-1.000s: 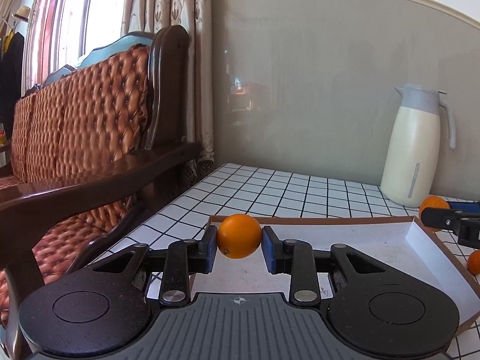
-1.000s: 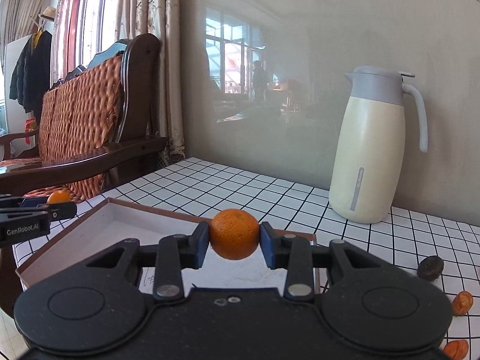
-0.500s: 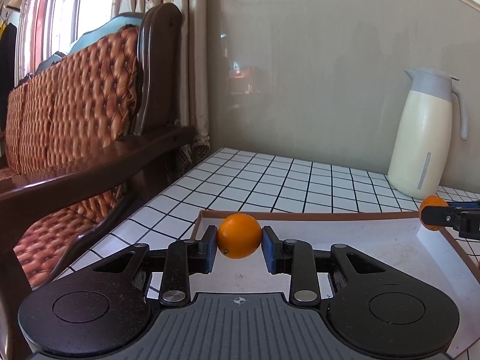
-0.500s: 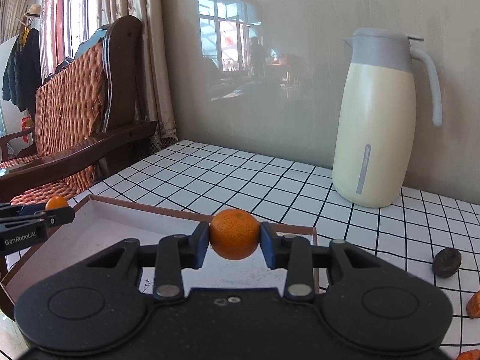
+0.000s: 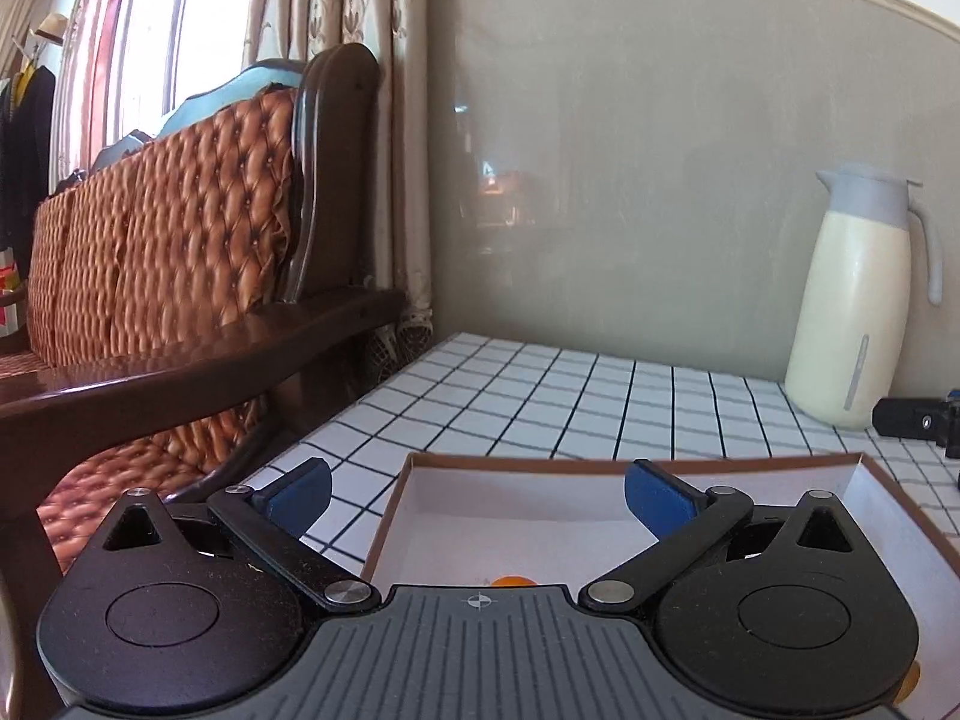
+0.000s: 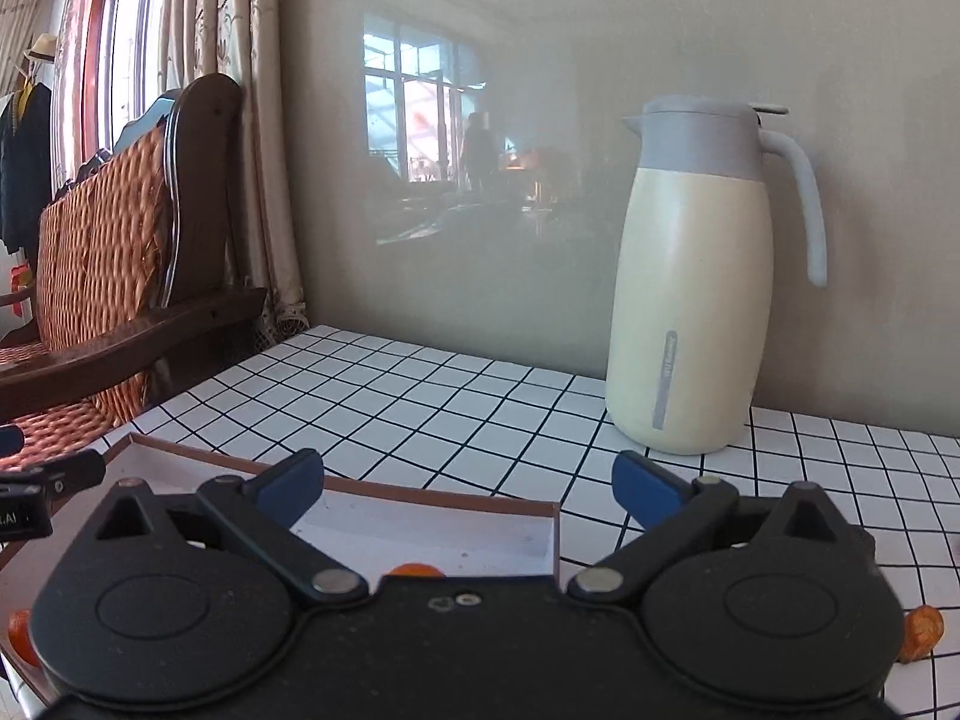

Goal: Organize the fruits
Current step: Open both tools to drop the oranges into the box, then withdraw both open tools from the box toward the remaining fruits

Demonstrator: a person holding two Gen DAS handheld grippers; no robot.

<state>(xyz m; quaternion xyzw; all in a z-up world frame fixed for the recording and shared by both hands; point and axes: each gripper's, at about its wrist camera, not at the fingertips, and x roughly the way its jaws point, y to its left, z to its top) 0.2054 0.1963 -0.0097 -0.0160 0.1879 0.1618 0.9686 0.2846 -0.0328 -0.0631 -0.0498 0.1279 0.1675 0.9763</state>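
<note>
oranges [image 5: 513,581] newly dropped in box [image 5: 708,462] (both fingers [image 5: 651,489] wide, empty)

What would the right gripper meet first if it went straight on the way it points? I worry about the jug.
Probably the box's far rim or the checked tabletop just beyond it, since the open right gripper tilts slightly down. The jug stands right of that line; depth is unclear.

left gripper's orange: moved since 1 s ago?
Yes. The jaws have just been opening, and the orange has dropped from between them into the box; only its top shows, below the box's far rim, above the left gripper body.
</note>
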